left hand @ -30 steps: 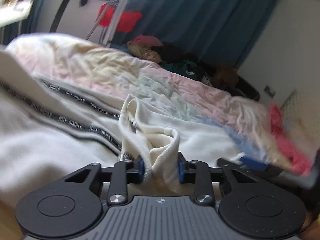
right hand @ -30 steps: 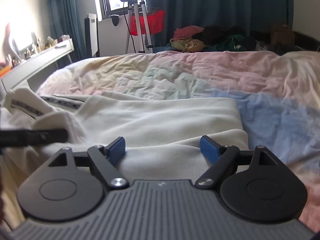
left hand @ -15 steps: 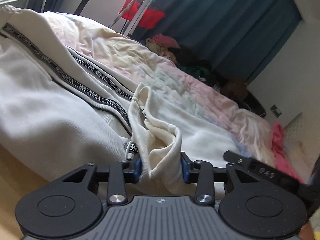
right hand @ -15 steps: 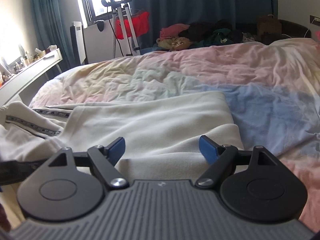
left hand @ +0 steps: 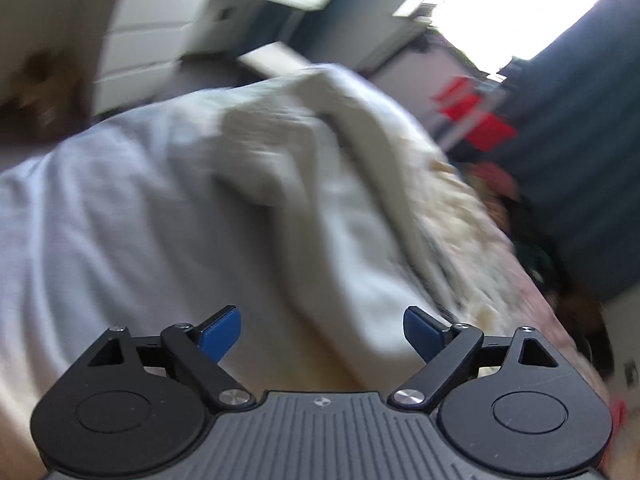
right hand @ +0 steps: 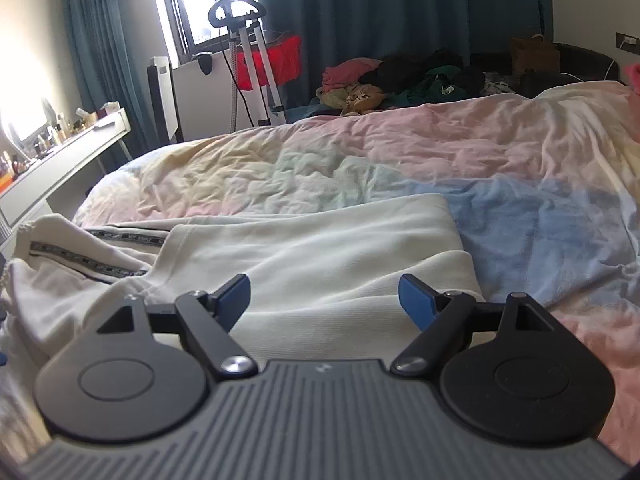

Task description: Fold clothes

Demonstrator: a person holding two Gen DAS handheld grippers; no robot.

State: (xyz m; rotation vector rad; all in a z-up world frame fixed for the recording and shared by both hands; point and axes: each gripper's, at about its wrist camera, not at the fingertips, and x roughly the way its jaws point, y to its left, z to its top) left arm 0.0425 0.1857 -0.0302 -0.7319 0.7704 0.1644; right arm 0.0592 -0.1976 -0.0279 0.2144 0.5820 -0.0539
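**Left wrist view: fold released, next hold to be chosen**

Left wrist view blurred and tilted; left gripper point(left hand: 320, 332) with jaws just opened wide, nothing between them, cream garment point(left hand: 280, 184) lying beyond on the bed point(left hand: 472, 216). Right gripper point(right hand: 324, 300) likewise spread wide and empty, poised over the near edge of the same garment point(right hand: 320, 256), trimmed part bunched at left. Best done next, probably: smooth that bunched left side flat, then pinch an edge squarely with both.

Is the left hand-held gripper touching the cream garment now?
Apart. In the left wrist view, the left hand-held gripper, its jaws just opened, has nothing between its blue pads; the cream garment lies blurred beyond them.
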